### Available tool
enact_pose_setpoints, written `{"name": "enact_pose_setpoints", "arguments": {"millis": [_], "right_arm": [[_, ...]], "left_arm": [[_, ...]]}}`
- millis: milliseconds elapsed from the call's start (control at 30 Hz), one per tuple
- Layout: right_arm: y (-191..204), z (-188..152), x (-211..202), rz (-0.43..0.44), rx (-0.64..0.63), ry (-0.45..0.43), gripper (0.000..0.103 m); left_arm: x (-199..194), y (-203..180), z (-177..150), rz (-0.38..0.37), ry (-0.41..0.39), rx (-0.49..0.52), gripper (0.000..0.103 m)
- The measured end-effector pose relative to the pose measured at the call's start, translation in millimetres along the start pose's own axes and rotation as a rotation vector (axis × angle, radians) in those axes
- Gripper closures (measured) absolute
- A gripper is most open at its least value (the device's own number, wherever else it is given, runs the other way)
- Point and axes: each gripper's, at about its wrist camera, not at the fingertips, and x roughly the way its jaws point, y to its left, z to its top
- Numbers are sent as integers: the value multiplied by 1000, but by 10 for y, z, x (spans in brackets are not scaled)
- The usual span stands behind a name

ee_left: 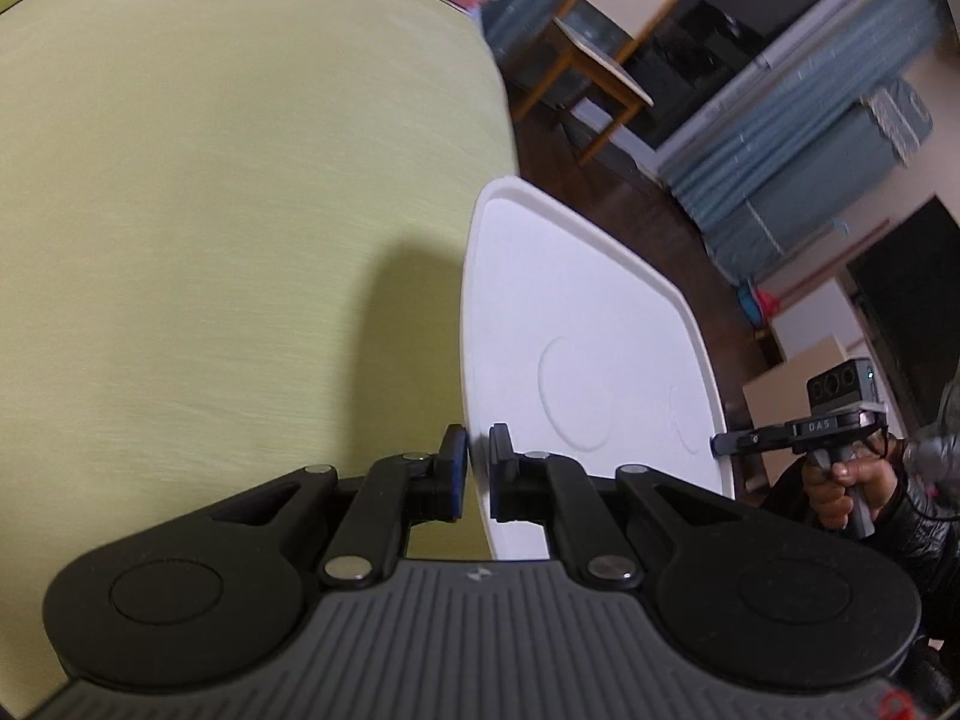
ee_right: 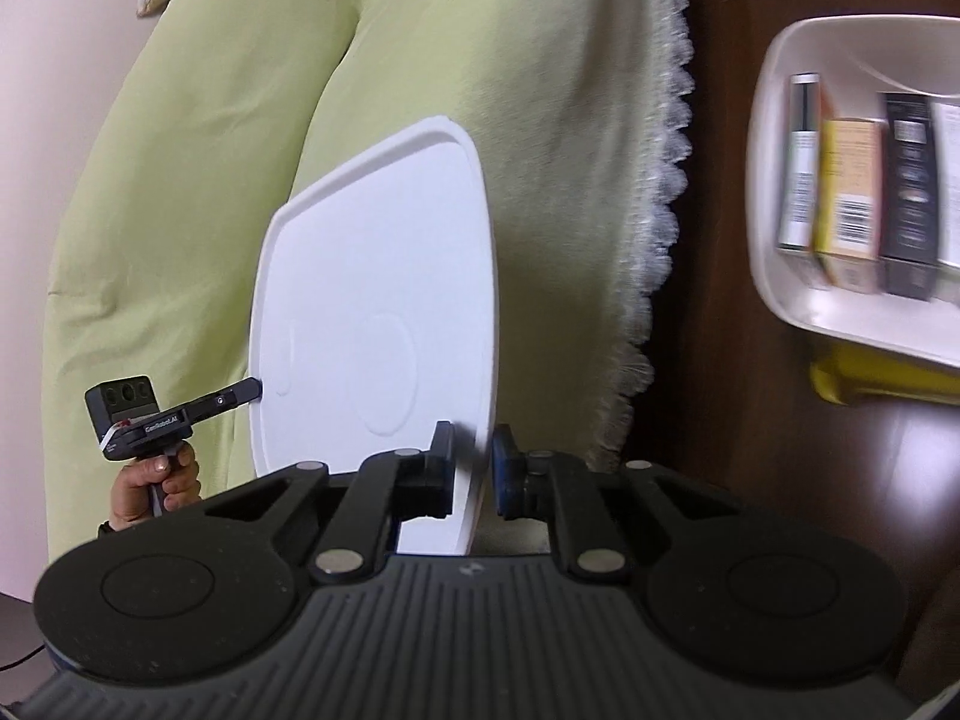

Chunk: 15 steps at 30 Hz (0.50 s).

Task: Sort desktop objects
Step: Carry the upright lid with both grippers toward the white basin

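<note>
A flat white plastic lid (ee_left: 570,312) with round embossed marks hangs in the air, held by two opposite edges. My left gripper (ee_left: 478,450) is shut on its near edge, and my right gripper (ee_left: 717,444) pinches the far edge. In the right wrist view, the right gripper (ee_right: 474,450) clamps the lid (ee_right: 372,252) by its rim while the left gripper (ee_right: 257,387) bites the opposite side. A white bin (ee_right: 774,120) stands at the right with several upright boxes (ee_right: 852,198) inside.
A light green cover (ee_left: 240,210) with a lace fringe (ee_right: 666,180) lies behind the lid. Dark wood surface (ee_right: 750,480) is to the right, and a yellow object (ee_right: 870,378) sits under the bin. Hands (ee_right: 159,480) grip the handles. A wooden stool (ee_left: 600,60) stands beyond.
</note>
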Motion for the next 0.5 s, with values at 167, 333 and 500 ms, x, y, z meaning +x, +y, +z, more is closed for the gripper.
{"name": "enact_pose_setpoints", "arguments": {"millis": [167, 333, 500], "right_arm": [[-240, -232, -454, -21, 52, -32, 91], [-555, -631, -954, -53, 120, -60, 91], [-762, -899, -1393, -96, 157, -86, 91]], "left_arm": [[236, -453, -108, -24, 54, 46, 99], [485, -867, -241, -69, 116, 83, 99], [767, -1142, -402, -90, 200, 114, 98]]}}
